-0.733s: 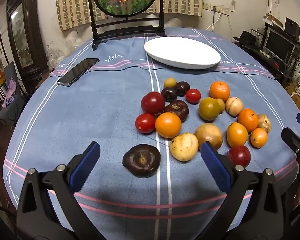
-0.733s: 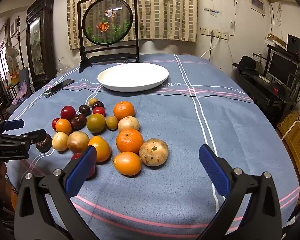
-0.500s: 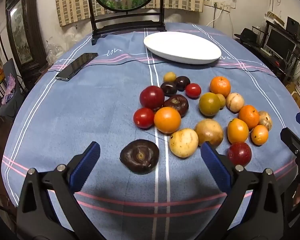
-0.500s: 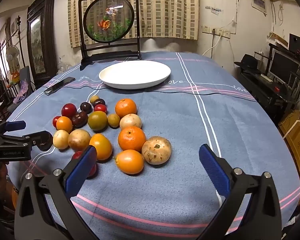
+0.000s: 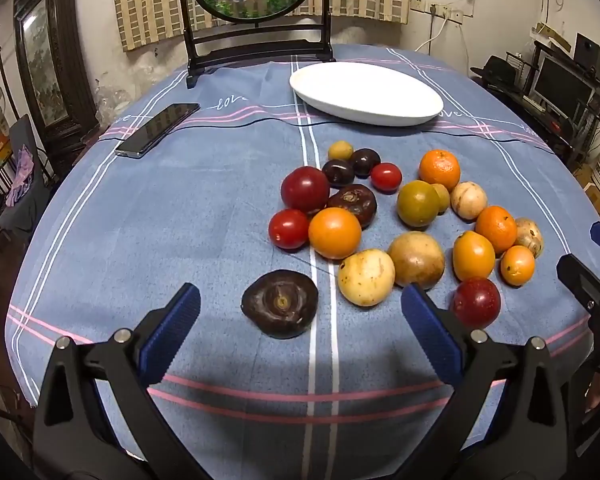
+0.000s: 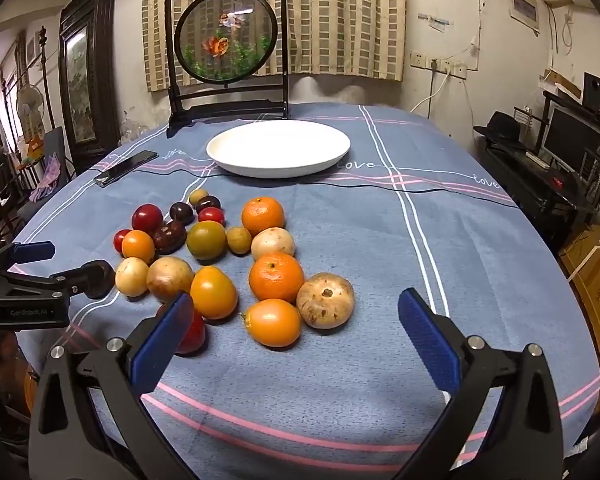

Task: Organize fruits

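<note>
both claws wide open, empty | left gripper point(image 5: 296, 322) over dark flat fruit point(image 5: 280, 303), not touching | right gripper point(image 6: 296, 330) near orange fruit point(image 6: 273, 322) | fruit pile point(image 5: 404, 216) ahead | white plate point(image 5: 366, 94) beyond

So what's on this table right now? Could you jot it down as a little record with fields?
Surface: round table under a blue striped tablecloth
Dish: empty oval white plate at the far side
Fruit: loose cluster of red, orange, yellow and dark round fruits on the cloth, none on the plate
Nearest fruit: flat dark purple fruit, set apart from the cluster
Left hand-held gripper: open, the dark purple fruit lies ahead between its fingers, not gripped
Right hand-held gripper: open, holding nothing
Other: black phone; round fish-picture screen
</note>
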The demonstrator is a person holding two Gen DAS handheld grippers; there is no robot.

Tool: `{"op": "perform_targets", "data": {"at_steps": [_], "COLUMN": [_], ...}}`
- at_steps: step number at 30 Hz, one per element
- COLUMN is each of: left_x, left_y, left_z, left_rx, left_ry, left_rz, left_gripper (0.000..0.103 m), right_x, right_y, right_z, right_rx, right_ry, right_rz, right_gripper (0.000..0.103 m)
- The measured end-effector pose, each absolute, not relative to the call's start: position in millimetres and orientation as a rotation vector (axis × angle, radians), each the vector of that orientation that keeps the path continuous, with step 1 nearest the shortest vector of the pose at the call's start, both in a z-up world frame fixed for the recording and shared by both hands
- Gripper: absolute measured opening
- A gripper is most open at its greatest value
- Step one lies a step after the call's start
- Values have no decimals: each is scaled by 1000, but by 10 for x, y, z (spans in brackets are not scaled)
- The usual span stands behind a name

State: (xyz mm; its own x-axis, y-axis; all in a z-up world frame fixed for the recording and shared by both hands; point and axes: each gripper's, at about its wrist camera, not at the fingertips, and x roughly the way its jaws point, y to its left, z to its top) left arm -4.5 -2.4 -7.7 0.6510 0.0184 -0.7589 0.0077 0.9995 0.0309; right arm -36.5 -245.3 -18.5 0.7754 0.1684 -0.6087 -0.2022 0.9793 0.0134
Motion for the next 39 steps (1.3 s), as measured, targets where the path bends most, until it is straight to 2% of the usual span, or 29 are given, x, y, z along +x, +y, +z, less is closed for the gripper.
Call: {"op": "perform_targets", "data": {"at_steps": [39], "left_x": [-68], "left_y": [9], "left_z": [-100], "left_rx": [7], "left_ry": [888], "left_rz": [13], "left_gripper": [101], "right_x": [-357], "right_y": [-2428], "right_z": [-285], "right_rx": [-59], "right_ry": [689], "right_rz": [201], "right_gripper": [102]}}
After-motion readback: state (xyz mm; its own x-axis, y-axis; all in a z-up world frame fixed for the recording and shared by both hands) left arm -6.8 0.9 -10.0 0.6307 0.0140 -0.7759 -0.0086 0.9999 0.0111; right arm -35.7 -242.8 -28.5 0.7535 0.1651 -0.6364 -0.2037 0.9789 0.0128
